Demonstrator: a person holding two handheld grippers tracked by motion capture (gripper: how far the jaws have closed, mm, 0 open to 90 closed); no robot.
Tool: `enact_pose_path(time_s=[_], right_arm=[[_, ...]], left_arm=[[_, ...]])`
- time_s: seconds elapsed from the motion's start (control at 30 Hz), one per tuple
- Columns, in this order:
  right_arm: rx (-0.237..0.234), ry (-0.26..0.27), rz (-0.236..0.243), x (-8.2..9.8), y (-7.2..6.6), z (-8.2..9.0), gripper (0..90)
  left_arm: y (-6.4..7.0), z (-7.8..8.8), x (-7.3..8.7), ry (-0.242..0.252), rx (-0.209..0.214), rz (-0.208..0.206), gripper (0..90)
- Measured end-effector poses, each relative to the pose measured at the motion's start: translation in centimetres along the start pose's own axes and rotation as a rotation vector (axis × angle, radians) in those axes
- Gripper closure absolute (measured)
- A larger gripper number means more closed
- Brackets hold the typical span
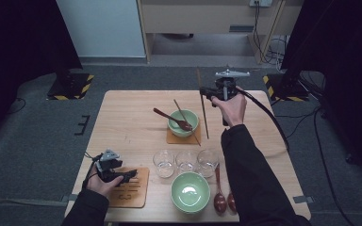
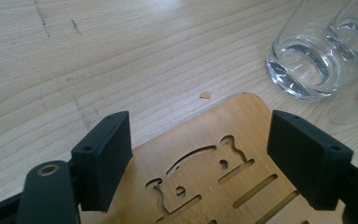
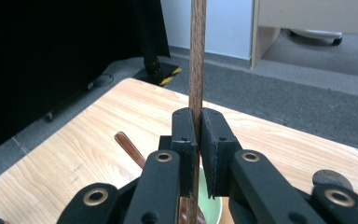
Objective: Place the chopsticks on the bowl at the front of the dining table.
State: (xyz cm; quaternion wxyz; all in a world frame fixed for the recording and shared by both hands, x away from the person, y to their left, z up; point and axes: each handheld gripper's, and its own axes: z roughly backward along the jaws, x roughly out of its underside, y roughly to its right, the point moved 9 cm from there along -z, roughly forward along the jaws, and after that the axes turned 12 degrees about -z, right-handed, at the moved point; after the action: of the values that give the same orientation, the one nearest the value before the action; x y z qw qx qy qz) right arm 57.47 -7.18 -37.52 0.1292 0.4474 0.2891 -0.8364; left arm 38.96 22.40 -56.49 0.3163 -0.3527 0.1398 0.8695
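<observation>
Because the right gripper (image 1: 206,93) pinches one chopstick (image 1: 202,103) by a narrow hold above the far green bowl (image 1: 184,122), the stick may pivot or slip, striking its spoon (image 1: 172,118). The left gripper (image 1: 131,175) rests spread over the wooden coaster (image 1: 132,192).

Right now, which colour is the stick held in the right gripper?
Dark brown wood; the stick shows best in the right gripper view.
</observation>
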Motion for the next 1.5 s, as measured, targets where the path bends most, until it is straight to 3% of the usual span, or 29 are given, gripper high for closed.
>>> enact_pose_path(time_s=[0.67, 1.5], right_arm=[[0.071, -0.165, 0.048, 3.1, 0.3, -6.0, 84.3], [0.137, -0.258, 0.041, 5.0, 1.4, -11.0, 84.3]], left_arm=[[-0.1, 0.1, -0.1, 0.008, -0.003, 0.001, 21.6], [-0.1, 0.2, -0.2, 0.015, -0.001, -0.003, 21.5]])
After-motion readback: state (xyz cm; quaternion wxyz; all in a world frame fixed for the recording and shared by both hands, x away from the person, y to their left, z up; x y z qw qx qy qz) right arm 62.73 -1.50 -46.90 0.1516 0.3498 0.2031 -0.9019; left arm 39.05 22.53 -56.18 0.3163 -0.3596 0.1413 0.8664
